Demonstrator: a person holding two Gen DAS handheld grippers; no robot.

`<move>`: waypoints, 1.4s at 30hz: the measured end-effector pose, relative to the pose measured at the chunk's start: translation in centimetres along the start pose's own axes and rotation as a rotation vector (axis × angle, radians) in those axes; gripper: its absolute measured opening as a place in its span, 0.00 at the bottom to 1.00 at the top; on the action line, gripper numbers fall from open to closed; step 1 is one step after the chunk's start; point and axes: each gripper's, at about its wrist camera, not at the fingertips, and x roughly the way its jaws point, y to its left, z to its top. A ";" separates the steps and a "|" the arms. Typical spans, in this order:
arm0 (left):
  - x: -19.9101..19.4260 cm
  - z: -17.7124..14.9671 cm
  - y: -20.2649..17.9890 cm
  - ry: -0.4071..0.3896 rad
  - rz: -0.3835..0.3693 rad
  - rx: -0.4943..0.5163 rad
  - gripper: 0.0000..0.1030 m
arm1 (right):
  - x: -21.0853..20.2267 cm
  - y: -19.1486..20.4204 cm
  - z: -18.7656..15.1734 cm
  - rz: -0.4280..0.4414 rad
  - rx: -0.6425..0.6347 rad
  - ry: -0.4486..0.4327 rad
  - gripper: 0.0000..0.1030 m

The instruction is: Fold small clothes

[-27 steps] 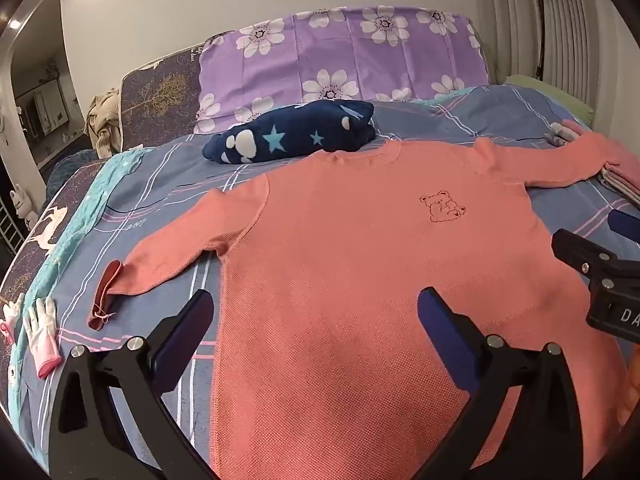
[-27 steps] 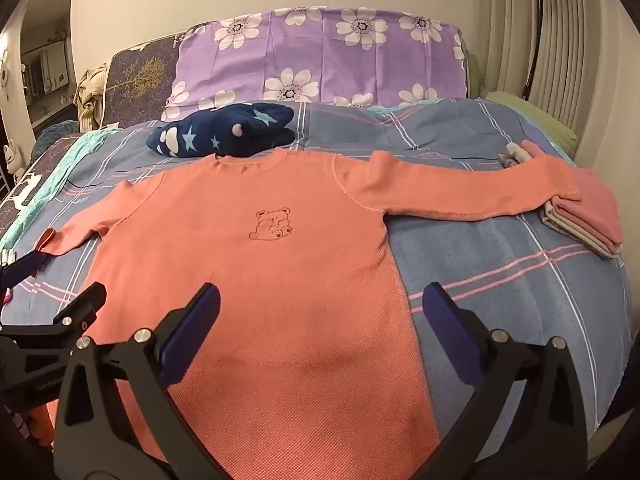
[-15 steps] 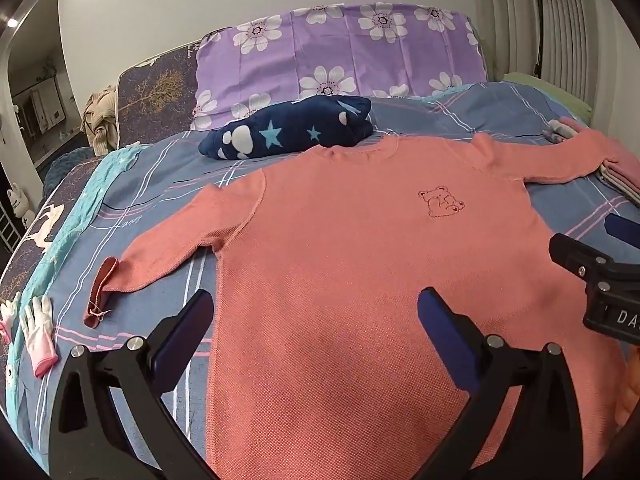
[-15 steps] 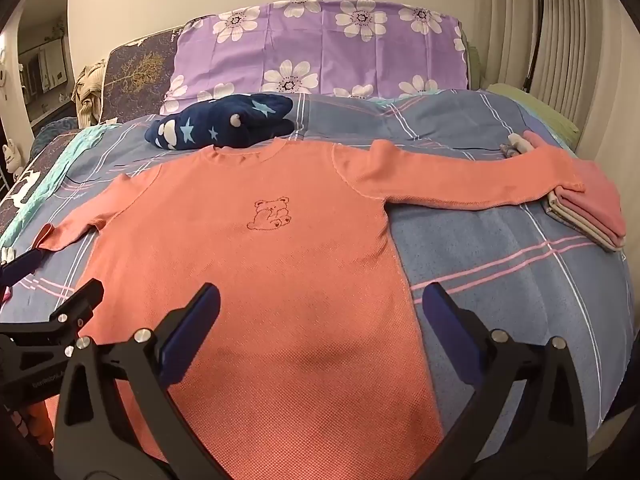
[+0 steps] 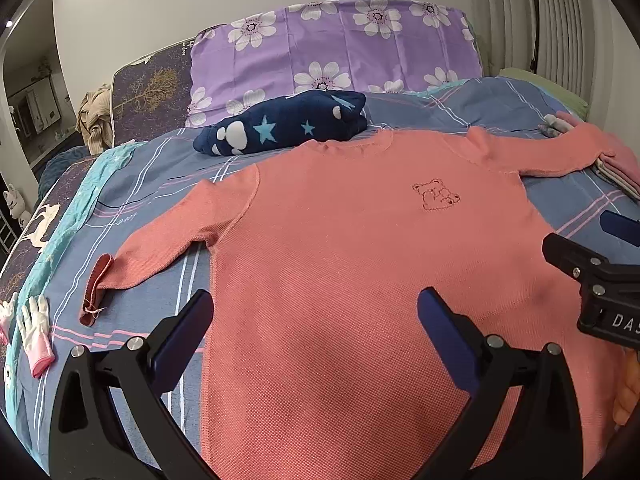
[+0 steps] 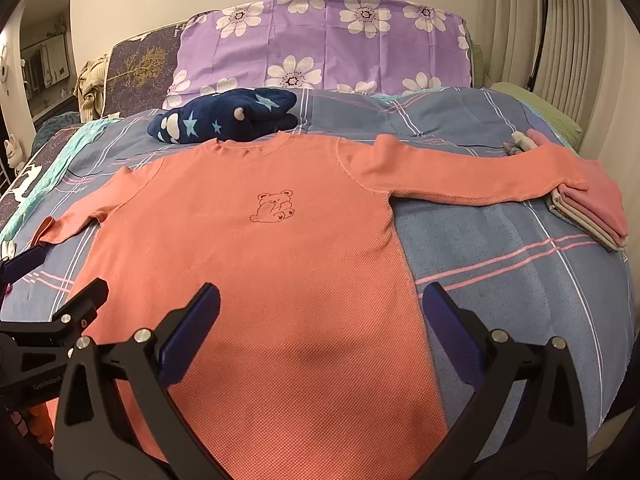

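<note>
A salmon-pink long-sleeved top (image 5: pixel 340 260) (image 6: pixel 256 264) with a small stitched bear lies flat, front up, on the blue plaid bed cover, both sleeves spread out. My left gripper (image 5: pixel 316 320) hovers open above its lower left part, nothing between the blue pads. Over the lower right part and side seam, my right gripper (image 6: pixel 320 312) is open and empty too. The right sleeve's cuff (image 6: pixel 568 176) rests on a stack of folded clothes. The left cuff (image 5: pixel 94 288) is turned back on the cover.
A folded navy blanket (image 5: pixel 280 128) with stars lies just beyond the collar. Purple flowered pillows (image 5: pixel 340 48) line the headboard. Folded clothes (image 6: pixel 588 208) sit at the right edge. Small pink-and-white gloves (image 5: pixel 36 332) lie at the left edge.
Both views have drifted slightly; the top sits a little further left and higher in each. Both grippers stay open and the top has not moved on the bed.
</note>
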 end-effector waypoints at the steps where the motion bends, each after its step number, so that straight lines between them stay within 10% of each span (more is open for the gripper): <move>1: -0.1 0.0 0.0 -0.001 -0.001 -0.001 0.99 | 0.0 0.0 0.0 0.001 0.000 0.000 0.98; 42: 1.2 -1.1 1.5 0.030 -0.077 -0.061 0.99 | 0.0 1.9 0.0 0.007 -0.056 -0.007 0.98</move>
